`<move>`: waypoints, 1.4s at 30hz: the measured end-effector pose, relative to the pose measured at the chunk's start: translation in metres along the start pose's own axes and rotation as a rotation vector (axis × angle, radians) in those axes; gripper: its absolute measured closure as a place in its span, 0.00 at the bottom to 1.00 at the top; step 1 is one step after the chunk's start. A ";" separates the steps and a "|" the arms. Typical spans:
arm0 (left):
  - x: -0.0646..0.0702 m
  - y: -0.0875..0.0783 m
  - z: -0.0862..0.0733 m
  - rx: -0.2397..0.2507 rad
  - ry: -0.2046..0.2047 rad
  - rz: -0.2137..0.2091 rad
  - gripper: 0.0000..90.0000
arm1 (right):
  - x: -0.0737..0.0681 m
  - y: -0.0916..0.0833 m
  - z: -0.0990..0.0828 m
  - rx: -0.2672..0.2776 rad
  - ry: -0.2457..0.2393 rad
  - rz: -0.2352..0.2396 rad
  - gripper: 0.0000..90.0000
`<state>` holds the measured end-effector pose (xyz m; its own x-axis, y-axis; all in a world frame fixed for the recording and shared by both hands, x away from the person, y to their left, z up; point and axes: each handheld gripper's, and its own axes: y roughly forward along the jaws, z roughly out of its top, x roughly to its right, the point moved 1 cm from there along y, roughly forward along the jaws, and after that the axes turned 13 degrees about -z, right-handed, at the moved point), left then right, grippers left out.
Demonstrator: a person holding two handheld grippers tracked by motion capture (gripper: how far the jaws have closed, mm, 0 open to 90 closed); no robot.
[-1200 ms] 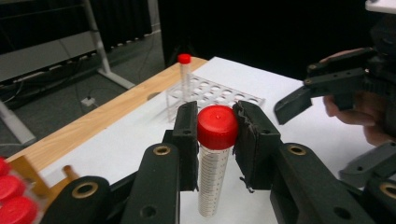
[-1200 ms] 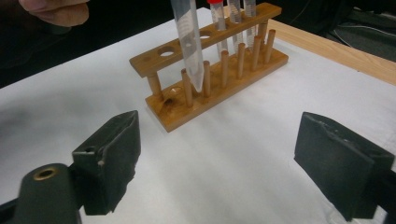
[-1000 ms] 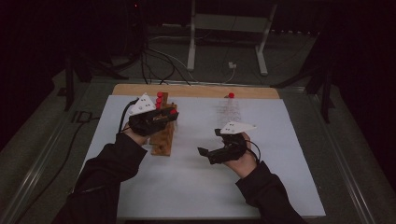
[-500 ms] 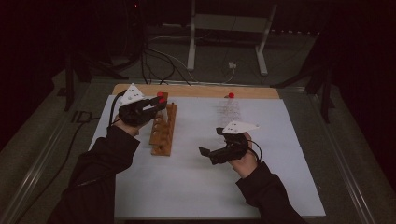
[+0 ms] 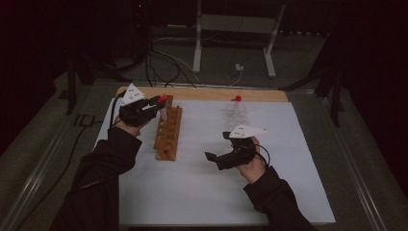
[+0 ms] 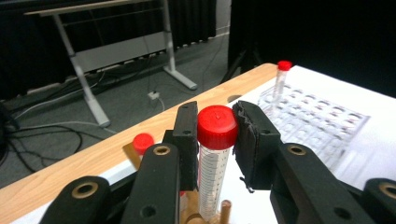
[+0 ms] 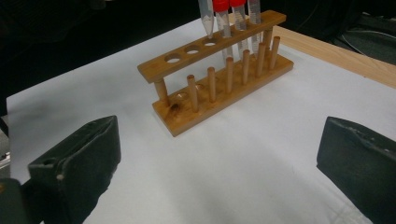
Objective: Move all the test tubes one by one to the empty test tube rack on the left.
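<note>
Gripping the red-capped tube [image 6: 215,154] in your left gripper [image 6: 217,140], jaws clamped just under its cap above the wooden rack [image 5: 168,134], your right gripper [image 5: 222,155] gaping idle, you next carry it toward the clear rack [image 6: 317,116]

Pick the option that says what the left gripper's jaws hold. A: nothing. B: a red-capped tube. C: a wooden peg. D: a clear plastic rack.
B: in the left gripper view the left gripper has its jaws closed on either side of the red-capped tube, just under its cap, above the wooden rack.
</note>
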<state>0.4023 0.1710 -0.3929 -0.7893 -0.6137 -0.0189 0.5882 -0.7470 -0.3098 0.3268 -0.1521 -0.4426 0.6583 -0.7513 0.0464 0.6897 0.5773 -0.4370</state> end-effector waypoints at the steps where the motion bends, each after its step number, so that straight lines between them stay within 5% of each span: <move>1: -0.001 0.001 -0.002 0.001 -0.008 0.002 0.80 | 0.000 0.000 0.000 -0.001 0.001 0.003 0.00; 19: -0.011 0.017 -0.033 -0.046 -0.060 0.014 0.80 | 0.002 -0.001 -0.001 -0.008 -0.001 0.012 0.00; 42: -0.010 0.027 -0.059 -0.090 -0.079 0.009 0.80 | 0.003 -0.003 -0.001 -0.001 0.002 0.010 0.00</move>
<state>0.4159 0.1722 -0.4568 -0.7656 -0.6413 0.0516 0.5745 -0.7175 -0.3940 0.3265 -0.1563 -0.4421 0.6642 -0.7464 0.0405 0.6833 0.5843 -0.4378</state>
